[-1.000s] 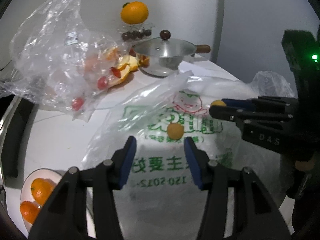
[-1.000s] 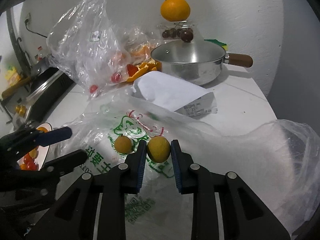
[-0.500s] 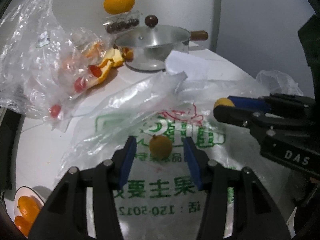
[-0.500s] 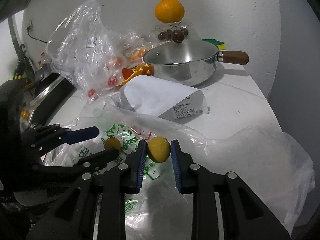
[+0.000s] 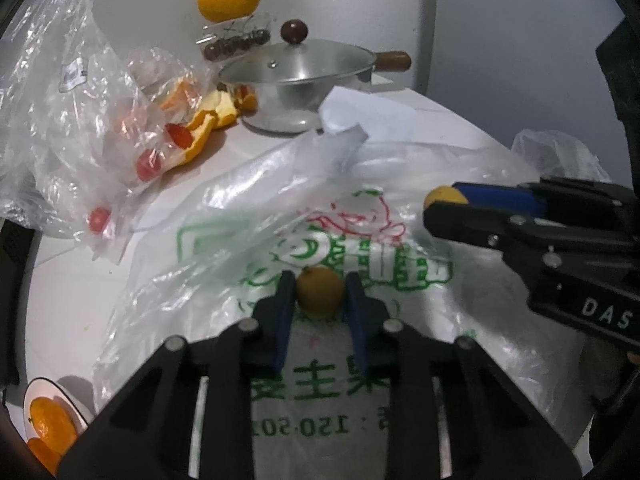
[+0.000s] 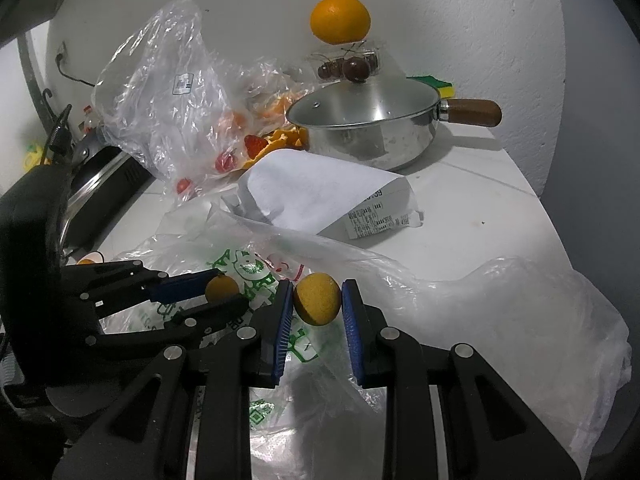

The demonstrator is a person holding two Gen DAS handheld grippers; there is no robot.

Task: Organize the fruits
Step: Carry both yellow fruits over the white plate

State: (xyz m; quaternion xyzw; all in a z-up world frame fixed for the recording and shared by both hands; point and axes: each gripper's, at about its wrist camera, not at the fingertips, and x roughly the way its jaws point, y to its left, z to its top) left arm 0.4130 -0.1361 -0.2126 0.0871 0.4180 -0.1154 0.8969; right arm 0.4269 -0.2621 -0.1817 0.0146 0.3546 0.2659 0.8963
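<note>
Left wrist view alone shows plate (image 5: 60, 394) of oranges. Left gripper (image 5: 320, 294), spread a second ago, now pinches kumquat (image 5: 320, 290); right gripper (image 6: 317, 300) still pinches second kumquat (image 6: 317, 298).

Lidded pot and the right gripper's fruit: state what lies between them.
In the right wrist view, a curled white receipt and the printed plastic bag's edge lie between the pot and the held fruit.

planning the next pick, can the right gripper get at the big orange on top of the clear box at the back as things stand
Probably not yet. The right gripper is shut on a small yellow fruit, and the lidded pot stands in front of the big orange on the clear box.
</note>
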